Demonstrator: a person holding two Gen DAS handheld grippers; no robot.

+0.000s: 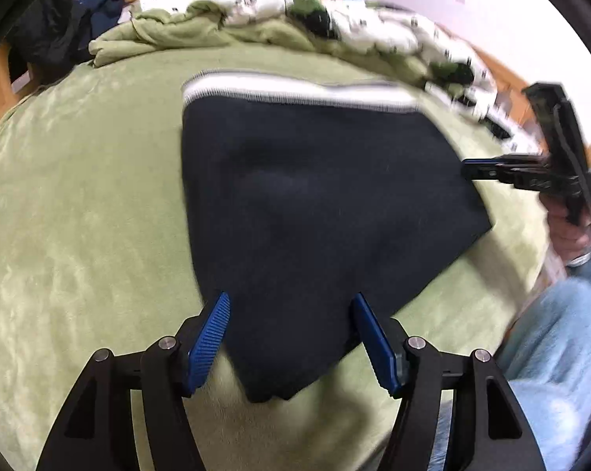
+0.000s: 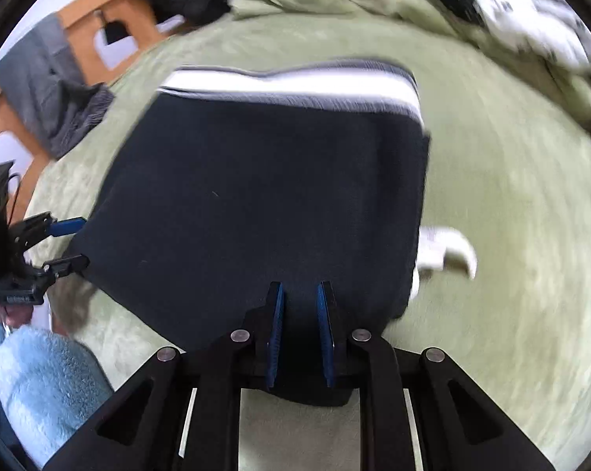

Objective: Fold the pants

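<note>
Dark navy pants (image 1: 315,204) with a white and grey striped waistband (image 1: 295,94) lie folded on a green blanket (image 1: 79,216). My left gripper (image 1: 289,300) is open, its blue pads either side of the pants' near corner. My right gripper (image 2: 300,288) is narrowly open over the pants (image 2: 264,204), with dark cloth between the pads; a grip cannot be told. The right gripper also shows in the left wrist view (image 1: 468,168) at the pants' right edge. The left gripper shows in the right wrist view (image 2: 81,241), open at the pants' left edge.
A heap of white patterned and green bedding (image 1: 295,11) lies at the far side of the bed. Dark clothes (image 1: 60,31) hang on the wooden bed frame (image 2: 83,27). A white cloth piece (image 2: 448,251) lies right of the pants. The person's light blue trouser leg (image 1: 562,353) is close by.
</note>
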